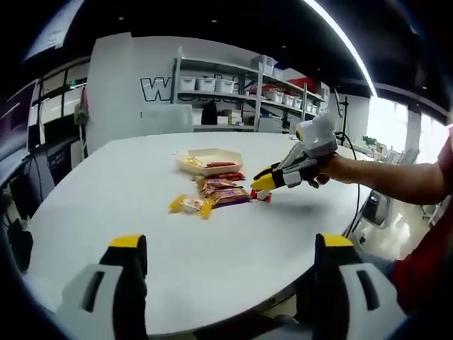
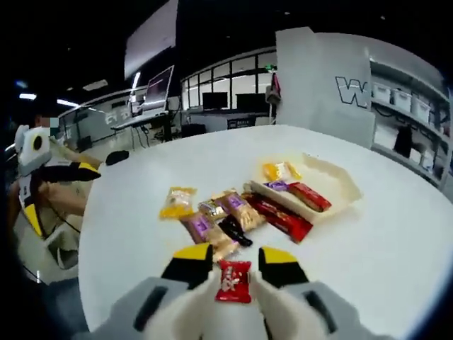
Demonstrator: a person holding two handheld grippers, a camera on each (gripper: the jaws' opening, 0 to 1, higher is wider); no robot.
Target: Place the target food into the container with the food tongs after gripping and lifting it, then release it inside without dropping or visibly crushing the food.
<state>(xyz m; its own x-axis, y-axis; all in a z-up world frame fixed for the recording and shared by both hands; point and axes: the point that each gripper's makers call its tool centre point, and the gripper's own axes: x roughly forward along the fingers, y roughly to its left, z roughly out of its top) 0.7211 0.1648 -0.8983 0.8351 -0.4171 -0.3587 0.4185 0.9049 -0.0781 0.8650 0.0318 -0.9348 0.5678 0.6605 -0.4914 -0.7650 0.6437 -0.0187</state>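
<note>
The small red packet sits between the right gripper's 2 yellow-tipped jaws, which have closed in on its sides; whether it is off the white table I cannot tell. Ahead of the jaws, past the snack pile, waits the cream container. Keep pressure light, lift straight, clear the pile, then let go low inside. The left gripper stands wide apart, holding nothing.

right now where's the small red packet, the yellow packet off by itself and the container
small red packet (image 2: 233,280), right gripper view, middle of the wrapper between the right gripper's jaws
yellow packet (image 2: 178,202), right gripper view, middle of the wrapper
container (image 2: 344,185), right gripper view, bare inner floor by its far wall
</note>
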